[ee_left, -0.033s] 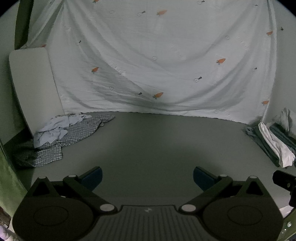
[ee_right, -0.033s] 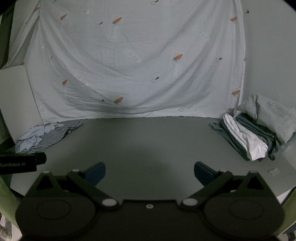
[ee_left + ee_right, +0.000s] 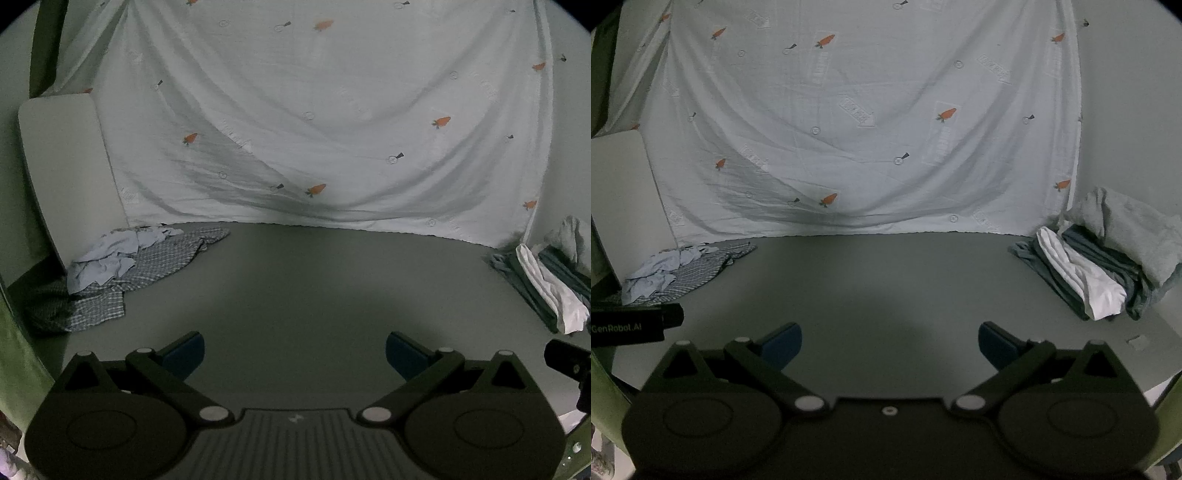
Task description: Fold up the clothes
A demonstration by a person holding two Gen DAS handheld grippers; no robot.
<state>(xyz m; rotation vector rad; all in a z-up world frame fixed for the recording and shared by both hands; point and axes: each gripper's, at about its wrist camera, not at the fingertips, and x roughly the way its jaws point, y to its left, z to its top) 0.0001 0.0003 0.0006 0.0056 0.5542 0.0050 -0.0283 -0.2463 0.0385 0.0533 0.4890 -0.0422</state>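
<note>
1. Left wrist view: the left gripper (image 3: 294, 355) fills the bottom of the frame, its two blue-padded fingers (image 3: 184, 352) spread wide apart with nothing between them, above a bare grey table (image 3: 314, 295).
2. At the middle left of that frame lies a rumpled heap of clothes (image 3: 140, 266): a pale blue garment (image 3: 110, 258) crumpled on top of a checked shirt (image 3: 159, 260), both resting on the table.
3. At the far right edge of the frame sits a stack of folded clothes (image 3: 546, 288), dark grey-green layers with a white piece between them.
4. A pale sheet printed with small orange carrots (image 3: 332, 110) hangs across the whole upper half, behind the table.
5. A white board (image 3: 66, 173) leans upright at the upper left, just behind the rumpled heap.
6. Right wrist view: the right gripper (image 3: 890, 345) is also at the bottom of the frame, its fingers wide open and holding nothing.
7. In this view the folded stack (image 3: 1082, 273) sits at the middle right, with a light grey crumpled cloth (image 3: 1134, 229) against its far side; the rumpled heap (image 3: 676, 269) is at the middle left.
8. The dark body of the left gripper (image 3: 631, 324) juts in from the left edge.
</note>
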